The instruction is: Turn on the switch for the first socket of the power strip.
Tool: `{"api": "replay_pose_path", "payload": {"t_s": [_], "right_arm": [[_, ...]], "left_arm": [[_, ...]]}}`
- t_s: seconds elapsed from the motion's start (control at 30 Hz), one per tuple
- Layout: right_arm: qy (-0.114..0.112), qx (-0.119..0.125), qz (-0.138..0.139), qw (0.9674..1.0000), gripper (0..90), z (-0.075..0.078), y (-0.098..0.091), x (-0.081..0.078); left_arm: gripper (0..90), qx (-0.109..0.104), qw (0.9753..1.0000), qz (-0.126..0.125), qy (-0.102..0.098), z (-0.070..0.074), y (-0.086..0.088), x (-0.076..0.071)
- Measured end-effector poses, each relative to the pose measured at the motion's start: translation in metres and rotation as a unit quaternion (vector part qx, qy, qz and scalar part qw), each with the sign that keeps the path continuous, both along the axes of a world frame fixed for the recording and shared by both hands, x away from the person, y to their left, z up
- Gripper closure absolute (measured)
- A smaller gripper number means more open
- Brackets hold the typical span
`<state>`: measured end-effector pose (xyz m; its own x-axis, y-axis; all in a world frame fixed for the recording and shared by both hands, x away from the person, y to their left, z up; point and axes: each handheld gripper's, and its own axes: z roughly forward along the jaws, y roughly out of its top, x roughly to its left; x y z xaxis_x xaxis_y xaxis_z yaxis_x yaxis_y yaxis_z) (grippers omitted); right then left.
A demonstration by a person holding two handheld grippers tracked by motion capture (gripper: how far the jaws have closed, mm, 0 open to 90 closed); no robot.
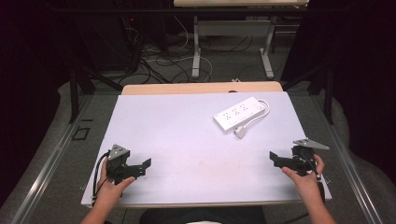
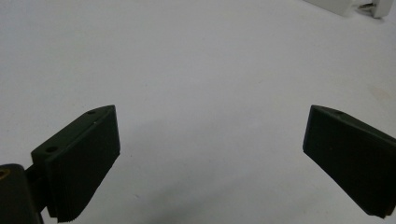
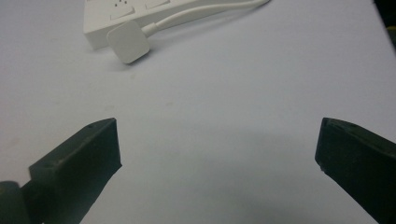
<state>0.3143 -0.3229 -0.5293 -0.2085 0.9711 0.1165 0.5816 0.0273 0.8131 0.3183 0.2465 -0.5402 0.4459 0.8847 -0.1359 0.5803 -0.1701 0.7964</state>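
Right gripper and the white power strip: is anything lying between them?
No. In the right gripper view, bare table separates the open right gripper from the power strip.

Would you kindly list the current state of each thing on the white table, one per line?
White plastic power strip: lying flat, sockets up and empty, untouched.
White square plug: unplugged, resting on the table beside the strip, cord looped round its end.
Left claw: open, empty, near the table edge.
Right claw: open, empty, aimed toward the plug.

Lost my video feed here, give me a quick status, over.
Left gripper and right gripper both open, empty, near table edge. White power strip flat at far right, plug loose beside it. Path clear.
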Motion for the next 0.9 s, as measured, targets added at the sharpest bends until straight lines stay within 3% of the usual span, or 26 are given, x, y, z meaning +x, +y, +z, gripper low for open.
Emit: {"api": "replay_pose_path", "payload": {"t_s": [0.13, 0.23, 0.9], "right_arm": [[-0.01, -0.007, -0.002, 0.9999, 0.0, 0.002, 0.001, -0.016], [-0.011, -0.008, 0.003, 0.9999, 0.0, 0.004, 0.003, -0.019], [-0.013, -0.051, 0.02, 0.9984, 0.3, 0.037, 0.007, 0.004]], "left_arm": [[3.8, 0.0, 0.9999, 0.007, -0.007, 0.001, 0.002, 0.0], [3.8, 0.0, 0.9999, 0.011, -0.011, 0.002, 0.003, -0.001], [3.9, 0.01, 0.9997, 0.006, -0.019, 0.003, 0.0, -0.005]]}}
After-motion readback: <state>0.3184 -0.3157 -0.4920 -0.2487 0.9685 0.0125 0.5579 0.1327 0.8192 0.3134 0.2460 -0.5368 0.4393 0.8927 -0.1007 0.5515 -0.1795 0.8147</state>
